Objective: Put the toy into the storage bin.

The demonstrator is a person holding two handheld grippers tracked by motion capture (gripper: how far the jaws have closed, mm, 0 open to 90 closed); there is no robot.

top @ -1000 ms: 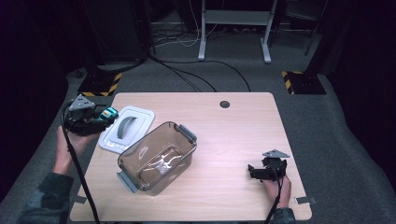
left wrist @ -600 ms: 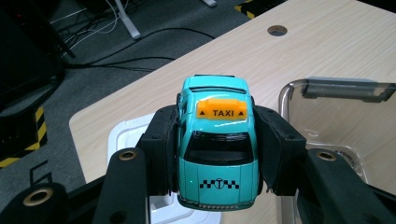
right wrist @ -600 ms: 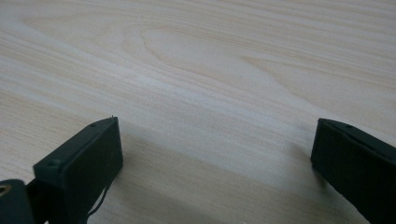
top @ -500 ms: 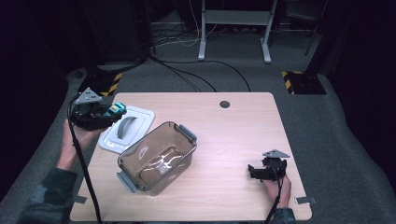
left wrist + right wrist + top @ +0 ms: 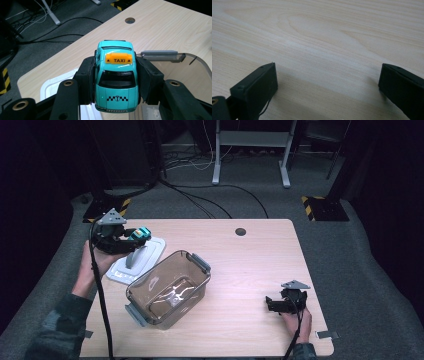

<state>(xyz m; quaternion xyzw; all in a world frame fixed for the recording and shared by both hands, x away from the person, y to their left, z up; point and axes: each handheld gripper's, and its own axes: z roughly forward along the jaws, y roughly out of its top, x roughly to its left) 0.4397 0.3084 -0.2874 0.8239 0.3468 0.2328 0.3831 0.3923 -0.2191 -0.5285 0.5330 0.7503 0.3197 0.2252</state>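
Closest to the person, the right gripper rests low on the wooden worktop near its right front corner. Its jaws stand wide apart with nothing between them, just bare wood.

A bit farther in sits a clear plastic box with grey clips on its ends. It is open on top. Its white lid lies flat just beside it, on the far left side.

Over that lid, up in the air, the left gripper holds a little teal toy taxi with an orange TAXI sign on its roof. The jaws press on the car's two sides, and its front pokes out past them. The box's near edge is just ahead of the car and to one side.

I think the car is meant for the box. It could slip, since smooth sides are all the jaws hold. If let go from here, it might land on the lid or roll off the worktop on its wheels.
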